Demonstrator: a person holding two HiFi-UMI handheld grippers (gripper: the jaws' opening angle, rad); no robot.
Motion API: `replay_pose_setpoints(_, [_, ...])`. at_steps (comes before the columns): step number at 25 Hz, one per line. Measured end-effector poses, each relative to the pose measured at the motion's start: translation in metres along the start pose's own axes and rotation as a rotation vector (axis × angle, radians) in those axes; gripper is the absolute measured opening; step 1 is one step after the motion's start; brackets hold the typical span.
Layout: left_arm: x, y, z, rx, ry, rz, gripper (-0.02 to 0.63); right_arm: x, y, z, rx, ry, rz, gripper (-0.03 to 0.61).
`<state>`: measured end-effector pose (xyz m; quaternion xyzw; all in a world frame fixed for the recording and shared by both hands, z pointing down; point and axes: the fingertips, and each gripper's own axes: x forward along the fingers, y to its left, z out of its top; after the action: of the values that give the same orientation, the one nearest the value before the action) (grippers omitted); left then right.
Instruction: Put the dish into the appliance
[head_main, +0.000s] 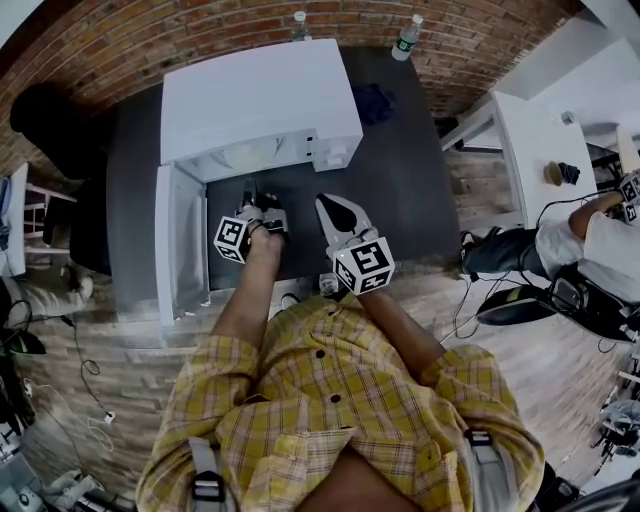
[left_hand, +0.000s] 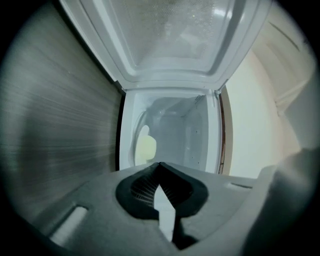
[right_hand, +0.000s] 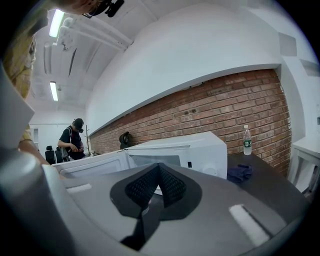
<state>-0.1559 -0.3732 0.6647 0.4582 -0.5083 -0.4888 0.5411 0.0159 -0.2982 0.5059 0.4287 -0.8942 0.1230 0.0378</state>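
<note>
While its door (head_main: 178, 240) hangs open, microwave (head_main: 262, 100), pale dish (left_hand: 145, 148) inside.

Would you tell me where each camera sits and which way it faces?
Head view: head-mounted, looking down at the microwave; shirt, forearms, left gripper, right gripper show.
Left gripper view: rides that gripper, faces the open cavity; jaws show.
Right gripper view: rides that gripper, faces microwave, brick wall; jaws show.
All share the microwave.

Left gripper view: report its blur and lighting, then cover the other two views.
Left gripper view: the dark grey tabletop smears into streaks; the open white box microwave looks soft. Right gripper view: sharp, fisheye bows the red brick wall. Head view: evenly lit, edges curved.
</note>
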Motion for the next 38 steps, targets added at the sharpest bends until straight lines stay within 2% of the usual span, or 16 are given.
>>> replay_pose_setpoints(7, [-0.031, -0.039, -0.019, 0.068, 0.131, -0.082, 0.000, -0.009, 0.014, 0.000, -0.026, 0.007, -0.015, 0.002])
replay_pose_setpoints(13, [-0.061, -0.077, -0.043, 0.205, 0.243, -0.168, -0.002, -0.016, 0.023, 0.003, -0.024, -0.004, -0.018, 0.002])
replay_pose_setpoints(16, [-0.072, -0.103, -0.059, 0.243, 0.297, -0.236, -0.002, -0.019, 0.029, 0.003, -0.028, 0.000, -0.015, 0.002])
replay_pose_setpoints(20, [-0.088, -0.109, -0.063, 0.481, 0.346, -0.203, -0.002, -0.020, 0.036, 0.005, -0.032, -0.005, -0.010, 0.002])
replay_pose_setpoints(25, [-0.105, -0.134, -0.082, 0.812, 0.410, -0.239, -0.002, -0.023, 0.039, 0.007, -0.028, -0.014, -0.001, 0.002])
replay_pose_setpoints(29, [-0.116, -0.155, -0.093, 1.074, 0.404, -0.261, -0.002, -0.024, 0.039, 0.009, -0.025, -0.021, 0.003, 0.002])
replay_pose_setpoints(33, [-0.125, -0.166, -0.100, 1.246, 0.374, -0.273, -0.002, -0.024, 0.039, 0.011, -0.025, -0.023, 0.007, 0.002])
replay_pose_setpoints(38, [-0.134, -0.172, -0.105, 1.383, 0.343, -0.279, -0.002, -0.025, 0.040, 0.012, -0.031, -0.027, 0.006, 0.000])
